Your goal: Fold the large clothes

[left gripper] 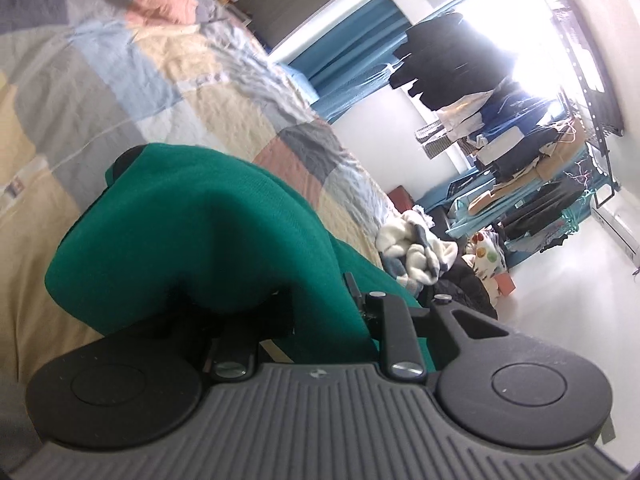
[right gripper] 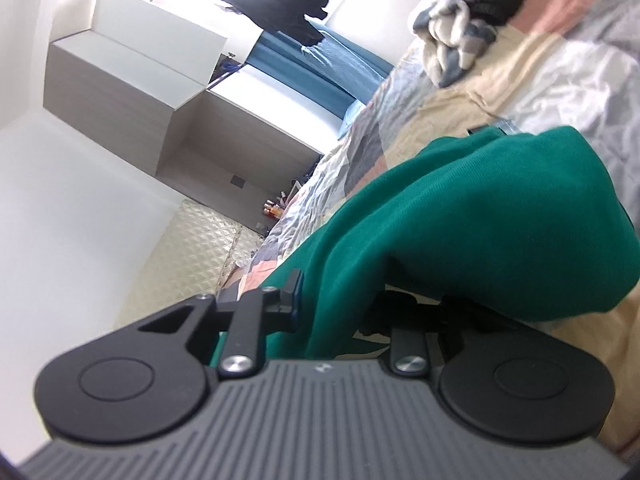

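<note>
Over the patchwork bed (left gripper: 132, 80), both my claws (left gripper: 320, 300) (right gripper: 340, 312) pinch the green garment (left gripper: 192, 216), lifted mid-fold, nothing laid flat yet.

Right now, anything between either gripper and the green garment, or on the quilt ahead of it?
Nothing between: both the left gripper and right gripper have jaws closed on the green garment. The patchwork quilt just ahead looks bare; a white-and-grey clothes pile sits farther off, near its edge.

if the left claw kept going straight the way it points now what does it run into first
Probably the green garment it is already clamped on, bunched right in front of the left claw. Past that fold the line seems to drop onto the patchwork bedspread; depth is hard to judge.
</note>
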